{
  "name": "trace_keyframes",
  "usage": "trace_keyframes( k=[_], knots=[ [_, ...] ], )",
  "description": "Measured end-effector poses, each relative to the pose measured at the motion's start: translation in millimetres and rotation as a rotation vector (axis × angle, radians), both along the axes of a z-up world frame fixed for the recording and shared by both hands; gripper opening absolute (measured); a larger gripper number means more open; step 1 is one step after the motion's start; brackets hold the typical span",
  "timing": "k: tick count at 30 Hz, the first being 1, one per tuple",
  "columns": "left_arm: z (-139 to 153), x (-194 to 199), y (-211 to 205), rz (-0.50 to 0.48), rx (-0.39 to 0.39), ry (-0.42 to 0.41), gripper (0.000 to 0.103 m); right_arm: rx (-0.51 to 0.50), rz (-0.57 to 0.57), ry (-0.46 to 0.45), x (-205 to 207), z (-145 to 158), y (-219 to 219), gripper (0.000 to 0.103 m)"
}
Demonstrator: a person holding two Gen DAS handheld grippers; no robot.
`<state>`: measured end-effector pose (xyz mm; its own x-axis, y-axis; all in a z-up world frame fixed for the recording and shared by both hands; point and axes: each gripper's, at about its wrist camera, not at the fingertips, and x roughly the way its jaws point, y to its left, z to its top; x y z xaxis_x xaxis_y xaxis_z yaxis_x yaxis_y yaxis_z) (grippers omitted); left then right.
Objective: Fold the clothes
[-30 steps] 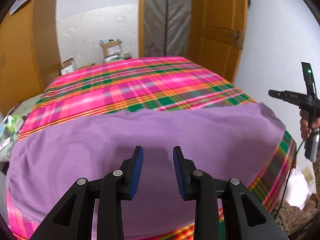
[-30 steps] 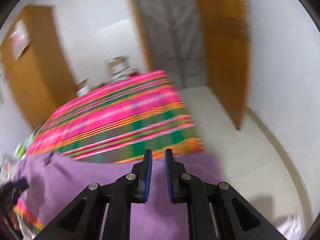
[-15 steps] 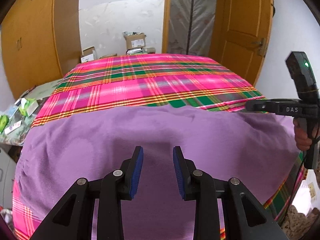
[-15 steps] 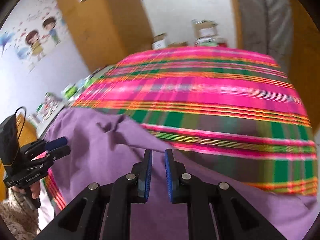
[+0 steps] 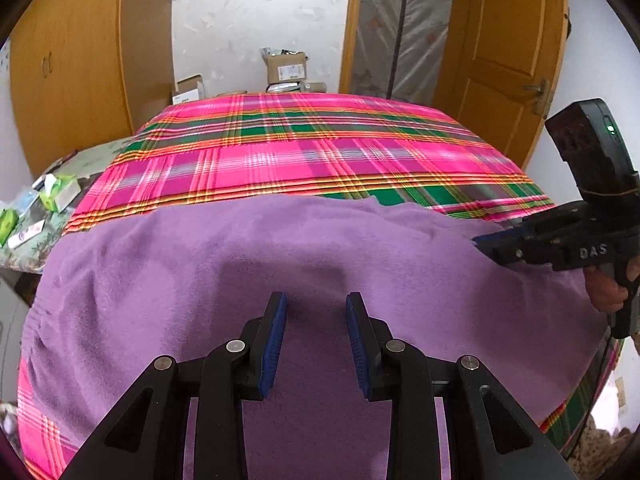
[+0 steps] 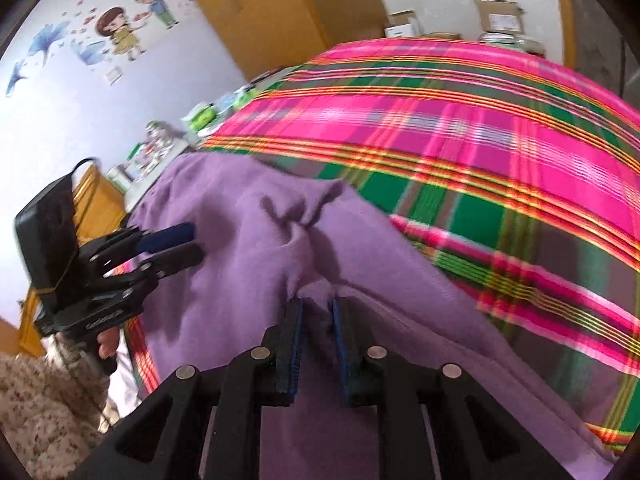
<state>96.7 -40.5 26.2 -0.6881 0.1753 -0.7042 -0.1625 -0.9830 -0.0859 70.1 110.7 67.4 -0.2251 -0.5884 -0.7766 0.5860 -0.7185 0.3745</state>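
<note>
A purple garment [image 5: 280,248] lies spread over the near half of a bed with a pink and green plaid sheet [image 5: 300,152]. My left gripper [image 5: 316,304] hovers open just above the garment's middle, with nothing between its fingers. It appears from the side in the right wrist view [image 6: 192,244], at the garment's left edge. My right gripper [image 6: 316,308] is down on the garment [image 6: 240,240] near a wrinkled patch. Its jaws are narrow and opening, with a small ridge of purple cloth between the tips. The left wrist view has it [image 5: 480,242] at the garment's right side.
Cardboard boxes [image 5: 286,68] stand on the floor beyond the bed. A wooden wardrobe [image 5: 72,72] is at the left and a wooden door [image 5: 504,60] at the right. A low table with packets [image 5: 36,208] is beside the bed's left edge. A hand [image 5: 608,292] holds the right gripper's handle.
The right gripper swung in from the bed's right edge, turned towards the left and came down onto the purple cloth. The left gripper moved slightly forward and lower, still open.
</note>
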Motion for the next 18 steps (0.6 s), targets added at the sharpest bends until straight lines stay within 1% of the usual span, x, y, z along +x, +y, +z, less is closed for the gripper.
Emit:
trace_keyframes(
  k=[4,8,10,11,13,16,18],
  knots=[
    [-4,-4,-1,-0.005,0.000,-0.009,0.032,-0.005,0.067,-0.035,5,-3,-7,0.016],
    [-7,-8,-4,-0.002,0.016,-0.021,0.032,0.053,0.104,-0.011,7,0,-13,0.016],
    [-8,-9,-5,-0.002,0.022,-0.026,0.032,0.044,0.069,0.025,2,8,-11,0.017],
    [-7,-10,-5,-0.005,0.021,-0.026,0.032,0.019,0.045,0.023,-3,11,-8,0.019],
    [-2,-13,-4,-0.011,0.019,-0.019,0.032,-0.024,0.009,-0.013,-16,11,-4,0.021],
    [12,-22,-4,-0.048,0.055,-0.006,0.032,0.005,-0.008,-0.030,-26,5,-7,0.024],
    [21,-31,0,-0.075,0.044,0.006,0.032,0.020,0.002,-0.033,-30,2,-10,0.024]
  ],
)
